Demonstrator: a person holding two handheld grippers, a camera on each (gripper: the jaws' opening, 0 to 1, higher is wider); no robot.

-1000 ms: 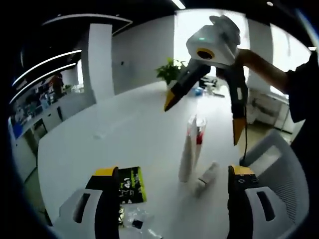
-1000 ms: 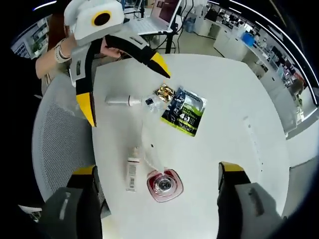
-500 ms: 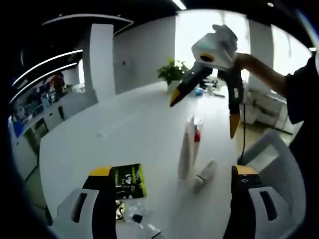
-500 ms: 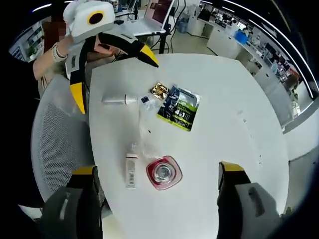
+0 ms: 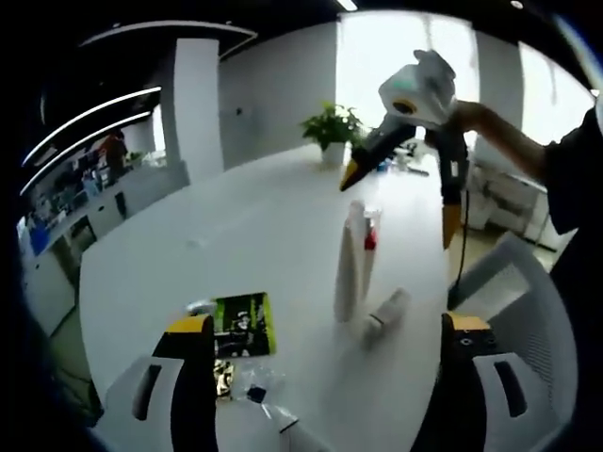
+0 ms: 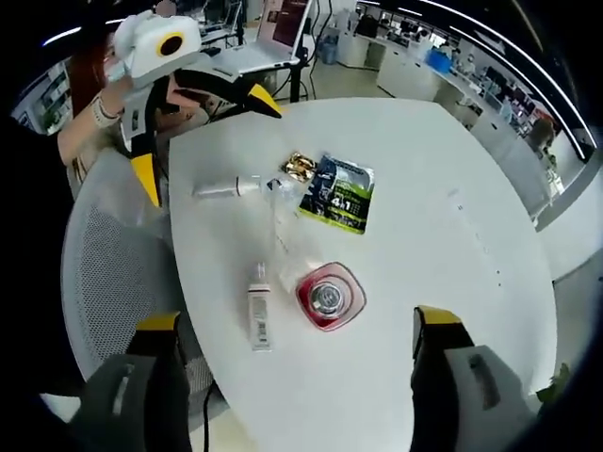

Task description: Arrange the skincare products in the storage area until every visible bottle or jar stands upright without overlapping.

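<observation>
White round office table, desks and a laptop beyond it. Landmark for everything: red-capped bottle (image 6: 327, 297), standing upright, seen cap-on in the right gripper view.

Just beside the bottle, on its chair side, small tube (image 6: 257, 318) lying flat, not touching it. Long axis running straight away from the camera, between the jaws of the right gripper (image 6: 297, 320). Jaws spread wide, holding nothing, hanging high over bottle and tube together. Probably a good line-up: closing would pinch across the tube's narrow width, no twist needed, only a drop.

Further from the bottle, well apart, second tube (image 6: 224, 189) also flat, its long axis crosswise to the first, cap end pointing at the crumpled clear wrap (image 6: 283, 209). Past the wrap, gold packet (image 6: 300, 167) and green sachet (image 6: 339, 193), flat and clear of the bottle.

Left gripper (image 6: 205, 139) above that far tube's side of the table, jaws wide apart, empty. Clearly the nearer hand for the second tube; right the nearer for the first.

Judging by the layout: one item up, two tubes yet to stand. Risk on the near tube: knocking the bottle on the way down.
</observation>
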